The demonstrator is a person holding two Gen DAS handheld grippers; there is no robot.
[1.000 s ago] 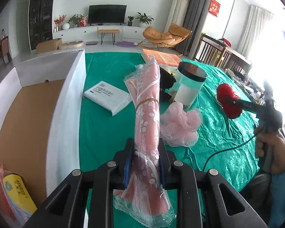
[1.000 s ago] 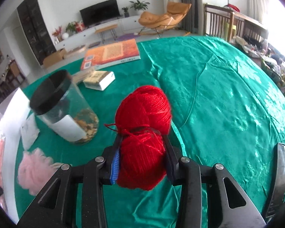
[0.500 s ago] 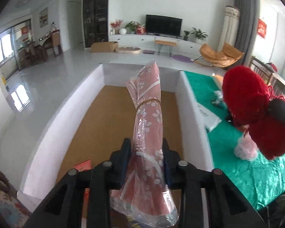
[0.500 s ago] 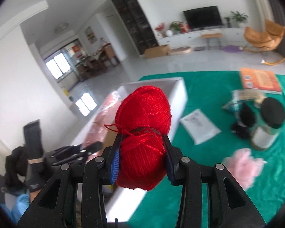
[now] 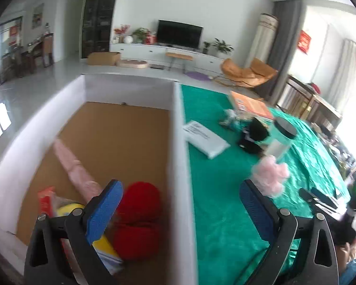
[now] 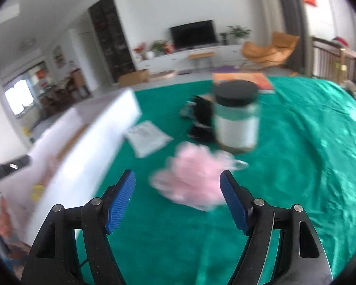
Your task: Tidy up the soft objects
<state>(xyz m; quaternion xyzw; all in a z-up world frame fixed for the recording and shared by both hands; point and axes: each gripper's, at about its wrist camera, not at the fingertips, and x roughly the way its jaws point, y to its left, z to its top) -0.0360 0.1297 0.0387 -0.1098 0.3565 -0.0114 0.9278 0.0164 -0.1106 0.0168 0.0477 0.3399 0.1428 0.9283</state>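
Right gripper (image 6: 178,199) empty, jaws wide, faces pink pouf (image 6: 194,175) (blurred). Centre over pouf, close gently. Left gripper (image 5: 180,204) spread wide, empty, straddles box (image 5: 178,142) wall.

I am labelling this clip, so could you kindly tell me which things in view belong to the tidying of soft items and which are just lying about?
Part of the job:
red yarn
pink fabric roll
pink pouf
white box
black soft item

Just lying about:
jar
orange book
white packet
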